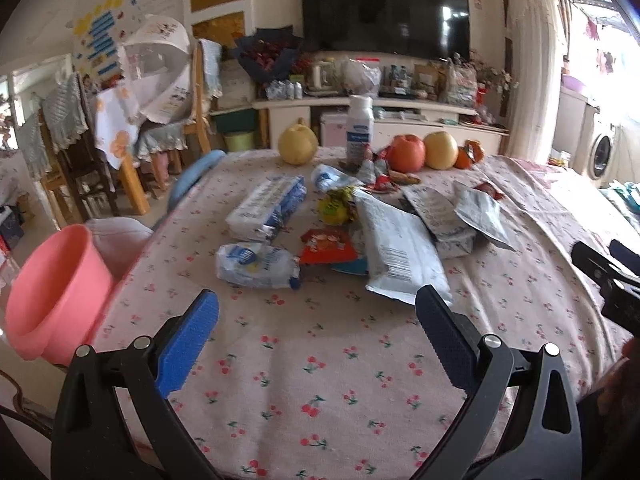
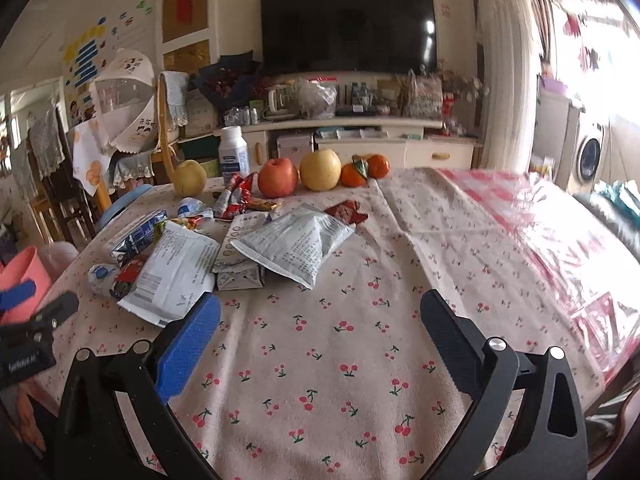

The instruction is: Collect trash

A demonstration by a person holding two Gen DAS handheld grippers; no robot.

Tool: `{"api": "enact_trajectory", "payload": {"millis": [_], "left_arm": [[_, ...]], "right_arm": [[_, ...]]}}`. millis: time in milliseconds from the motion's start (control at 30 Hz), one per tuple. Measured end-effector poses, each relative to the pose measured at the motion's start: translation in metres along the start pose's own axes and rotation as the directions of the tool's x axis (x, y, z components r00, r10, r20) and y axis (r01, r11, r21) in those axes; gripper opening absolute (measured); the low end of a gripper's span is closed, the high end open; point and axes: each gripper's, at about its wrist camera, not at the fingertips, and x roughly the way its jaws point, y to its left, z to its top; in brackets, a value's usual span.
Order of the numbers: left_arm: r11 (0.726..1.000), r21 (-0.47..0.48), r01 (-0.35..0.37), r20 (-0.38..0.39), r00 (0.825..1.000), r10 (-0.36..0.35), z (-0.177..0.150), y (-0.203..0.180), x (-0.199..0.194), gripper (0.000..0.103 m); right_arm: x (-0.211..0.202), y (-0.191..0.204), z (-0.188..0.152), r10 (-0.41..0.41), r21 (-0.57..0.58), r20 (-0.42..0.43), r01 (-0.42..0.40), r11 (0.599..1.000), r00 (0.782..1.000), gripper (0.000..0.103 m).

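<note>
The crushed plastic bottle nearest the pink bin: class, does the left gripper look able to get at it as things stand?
Probably yes. The left gripper is open, and only bare tablecloth lies between it and the crushed plastic bottle, whose near side is uncovered.

A lived-in home living room: a television (image 2: pixel 347 28) above a cluttered cabinet (image 2: pixel 360 136), wooden chairs (image 1: pixel 132 148), a washing machine (image 2: pixel 588 158).

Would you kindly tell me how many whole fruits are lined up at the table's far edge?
5: a pear leftmost, then apple, a bigger pear, and two oranges rightmost. None seems hidden.
</note>
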Motion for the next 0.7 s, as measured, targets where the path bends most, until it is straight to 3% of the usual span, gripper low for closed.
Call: {"api": "enact_trajectory", "payload": {"millis": [167,433,700], "left_arm": [[0.996,-0.003,0.085,-0.023,0.996,-0.085,0.001,-0.007,0.006,0.099],[0.988,0.135,0.074,-0.070,0.995,-0.065,0.002,-0.038,0.024,0.099],[0.978,0.205,0.045,-0.120,0.993,-0.020,0.005,-0.063,0.044,0.099]], "right_arm": [[0.016,-0.014,0.002,0.052,0.056,-0.053,-0.049,0.997,0.997,0.099],[0.051,-0.041,0.007,0.117,0.205,-0.161,-0.082,0.975,0.980,0.099],[0.071,-0.053,0.018,0.174,0.274,-0.168,-0.124,0.954,0.970,0.099]]}}
